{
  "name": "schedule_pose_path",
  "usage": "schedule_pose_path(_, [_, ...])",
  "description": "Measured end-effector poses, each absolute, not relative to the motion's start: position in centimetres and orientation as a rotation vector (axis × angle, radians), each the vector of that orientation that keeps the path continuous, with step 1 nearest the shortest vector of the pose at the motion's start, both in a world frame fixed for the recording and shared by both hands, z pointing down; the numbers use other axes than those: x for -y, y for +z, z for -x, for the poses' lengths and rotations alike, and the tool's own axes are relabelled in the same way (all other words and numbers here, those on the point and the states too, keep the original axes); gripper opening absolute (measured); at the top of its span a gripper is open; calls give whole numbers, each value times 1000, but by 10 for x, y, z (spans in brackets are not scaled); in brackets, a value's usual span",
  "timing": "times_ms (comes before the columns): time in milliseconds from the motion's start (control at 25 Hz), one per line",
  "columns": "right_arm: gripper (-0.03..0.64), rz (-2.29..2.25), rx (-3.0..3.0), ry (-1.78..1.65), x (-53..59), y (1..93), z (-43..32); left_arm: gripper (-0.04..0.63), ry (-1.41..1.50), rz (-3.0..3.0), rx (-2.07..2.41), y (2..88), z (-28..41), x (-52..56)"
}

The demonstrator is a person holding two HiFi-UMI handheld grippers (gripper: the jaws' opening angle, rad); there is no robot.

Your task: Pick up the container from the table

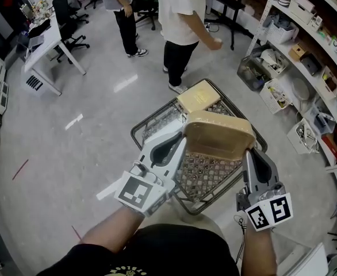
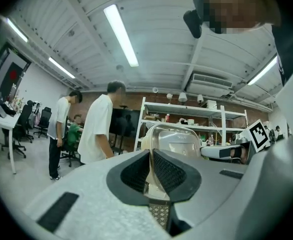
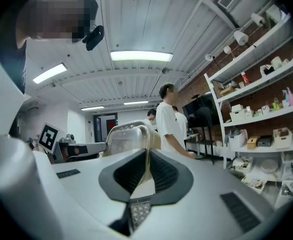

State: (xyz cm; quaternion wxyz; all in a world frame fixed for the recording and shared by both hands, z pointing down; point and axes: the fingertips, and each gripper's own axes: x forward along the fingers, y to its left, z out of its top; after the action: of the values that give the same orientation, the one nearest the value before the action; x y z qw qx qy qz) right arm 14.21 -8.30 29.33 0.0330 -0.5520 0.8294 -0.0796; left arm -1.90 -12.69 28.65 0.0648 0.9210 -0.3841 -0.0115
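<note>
- Head view: the container (image 1: 217,134) hangs in the air between the left gripper (image 1: 182,141) and the right gripper (image 1: 251,152). It is clear of the wire basket (image 1: 138,132) below, where a second box (image 1: 198,95) lies. The lift looks nearly done, so both hands should rise evenly and carry it flat.
- Left gripper view: the left gripper (image 2: 150,159) has its jaws narrow, pinched on the thin rim of the container (image 2: 175,140) (a slim hold, by my reading). Steady pressure and no wrist twist suit it best.
- Right gripper view: the right gripper (image 3: 146,171) nips the opposite rim of the container (image 3: 126,140) in the same narrow way. The spacing between the hands should stay fixed, since squeezing inward could buckle the clear lid (image 3: 117,143) and drifting apart could slip a rim free.
</note>
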Motion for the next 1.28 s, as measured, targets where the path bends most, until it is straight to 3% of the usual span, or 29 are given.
schedule_pose_path(560, [28,1689,-2535,-126,92,247,-134,28,-197,-2876,1153,230,23,132])
schedule_pose_path(1280, [28,1729,-2524,-102,96,241,-140,28,-120,-2857,1126,235,18,140])
